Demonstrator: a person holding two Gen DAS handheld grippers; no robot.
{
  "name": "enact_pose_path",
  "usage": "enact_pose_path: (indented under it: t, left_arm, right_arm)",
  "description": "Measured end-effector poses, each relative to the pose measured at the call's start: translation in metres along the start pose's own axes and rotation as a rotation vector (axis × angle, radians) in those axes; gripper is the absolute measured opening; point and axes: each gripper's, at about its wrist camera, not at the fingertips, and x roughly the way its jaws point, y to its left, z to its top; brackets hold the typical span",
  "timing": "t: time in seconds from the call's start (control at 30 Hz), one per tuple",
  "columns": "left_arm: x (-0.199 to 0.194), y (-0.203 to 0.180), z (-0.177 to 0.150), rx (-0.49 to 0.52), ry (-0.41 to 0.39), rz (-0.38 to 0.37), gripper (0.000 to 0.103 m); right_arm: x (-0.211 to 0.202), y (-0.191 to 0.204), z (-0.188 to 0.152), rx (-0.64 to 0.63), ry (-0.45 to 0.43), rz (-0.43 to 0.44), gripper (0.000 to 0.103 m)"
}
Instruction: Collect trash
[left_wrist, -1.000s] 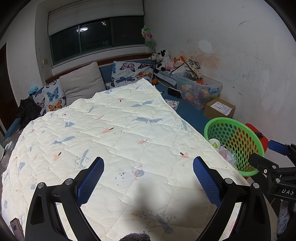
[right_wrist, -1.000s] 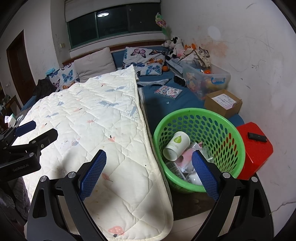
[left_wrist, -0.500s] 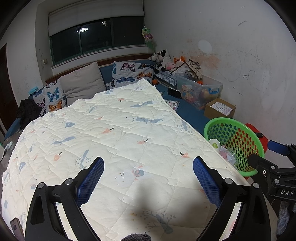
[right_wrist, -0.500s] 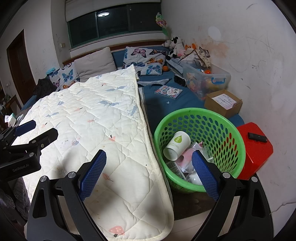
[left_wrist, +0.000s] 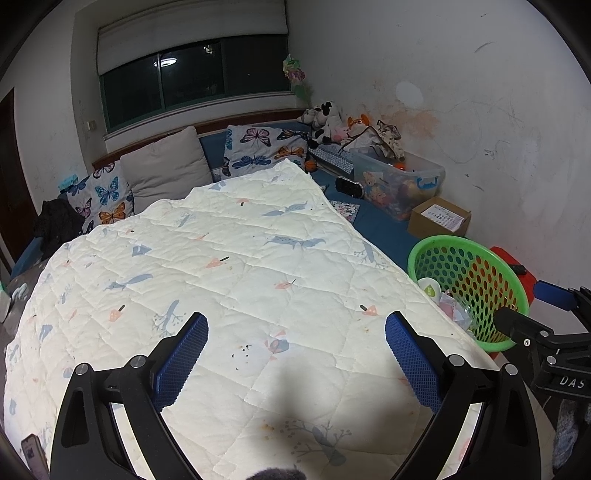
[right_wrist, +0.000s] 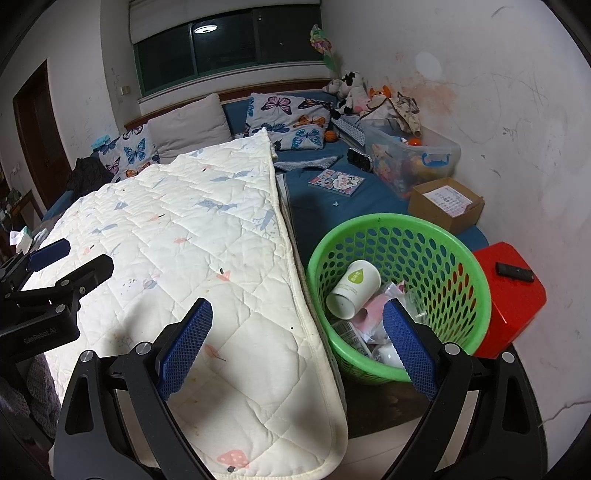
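Both grippers hang with nothing in them, which fits a moment when the trash already sits collected and there is nothing to carry. The left gripper (left_wrist: 295, 350) has its blue-padded fingers (left_wrist: 181, 360) spread wide over the cream quilted bedcover printed with whales and mushrooms (left_wrist: 229, 280), and no loose litter shows on that cover. The right gripper (right_wrist: 297, 345) is spread just as wide, its right pad at the near rim of the round green perforated plastic basket (right_wrist: 476, 273), which stands at about 3 o'clock in the left view, just beside the bedcover's edge, likely parked there so items can be dropped in from the bed. Inside the basket a white paper cup with a green leaf logo (right_wrist: 354, 288) lies tilted on crumpled wrappers and plastic bags (right_wrist: 373, 325). A red box-shaped stool (right_wrist: 513, 299) stands at the basket's 3 o'clock, with a small black remote (right_wrist: 515, 272) on top.
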Motion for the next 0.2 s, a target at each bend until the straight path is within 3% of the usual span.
enact_pose_path:
  t: [0.2]
  left_arm:
    - [0.0025, 0.0022, -0.0028, 0.0, 0.008, 0.002, 0.094]
  right_arm:
    - [0.0003, 0.0006, -0.0007, 0.001, 0.0, 0.001, 0.094]
